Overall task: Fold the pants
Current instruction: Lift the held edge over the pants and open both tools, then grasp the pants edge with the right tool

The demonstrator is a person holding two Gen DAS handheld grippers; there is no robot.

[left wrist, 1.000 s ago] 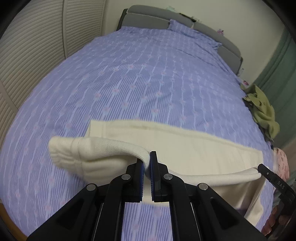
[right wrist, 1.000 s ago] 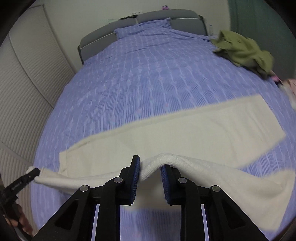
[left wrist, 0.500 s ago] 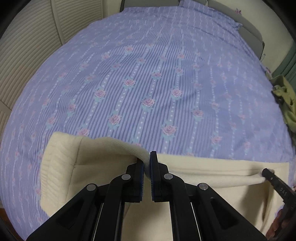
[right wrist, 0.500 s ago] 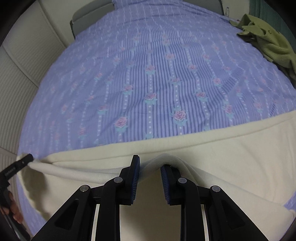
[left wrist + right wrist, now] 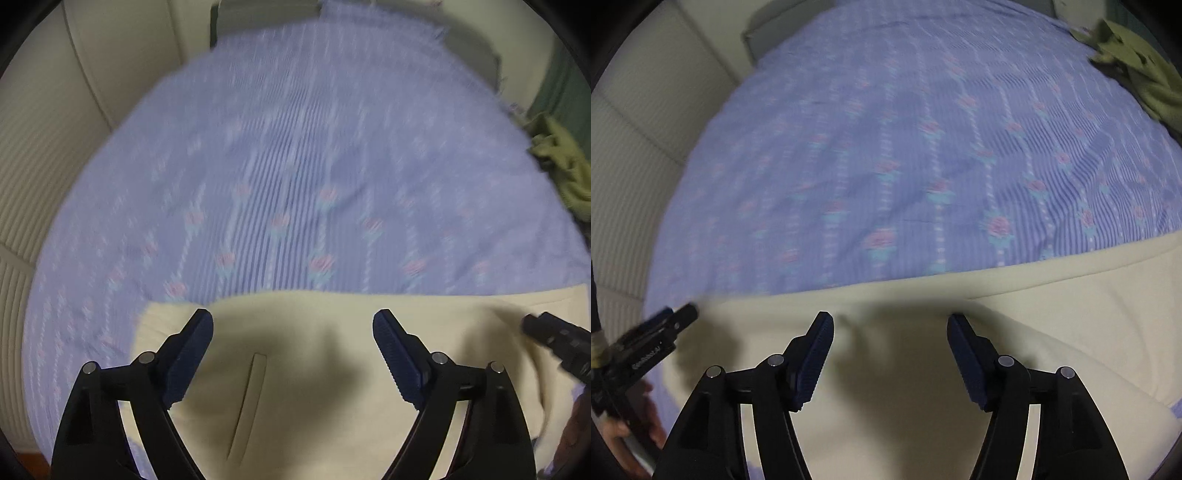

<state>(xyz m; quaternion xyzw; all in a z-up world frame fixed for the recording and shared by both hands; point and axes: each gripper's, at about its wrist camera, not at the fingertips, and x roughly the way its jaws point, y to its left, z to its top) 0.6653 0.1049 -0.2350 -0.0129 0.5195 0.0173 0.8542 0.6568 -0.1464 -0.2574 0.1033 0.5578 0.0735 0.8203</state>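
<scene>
The cream pants [image 5: 314, 354] lie flat on the purple flowered bedspread [image 5: 295, 184], folded lengthwise with one leg laid over the other. A slit pocket [image 5: 247, 398] shows near the waist end. My left gripper [image 5: 293, 332] hangs open and empty just above the pants' waist end. My right gripper [image 5: 890, 332] is open and empty above the leg part [image 5: 960, 369]. Each gripper shows at the edge of the other's view: the right one [image 5: 554, 343] and the left one [image 5: 653, 339].
A crumpled olive-green garment [image 5: 565, 170] lies at the bed's right edge and also shows in the right wrist view [image 5: 1137, 59]. Cream slatted wardrobe doors [image 5: 44, 147] stand to the left. A grey headboard [image 5: 258, 14] is at the far end.
Both grippers lowered the lifted edge onto the other leg, then opened and let go of the pants. The pants now lie flat.
</scene>
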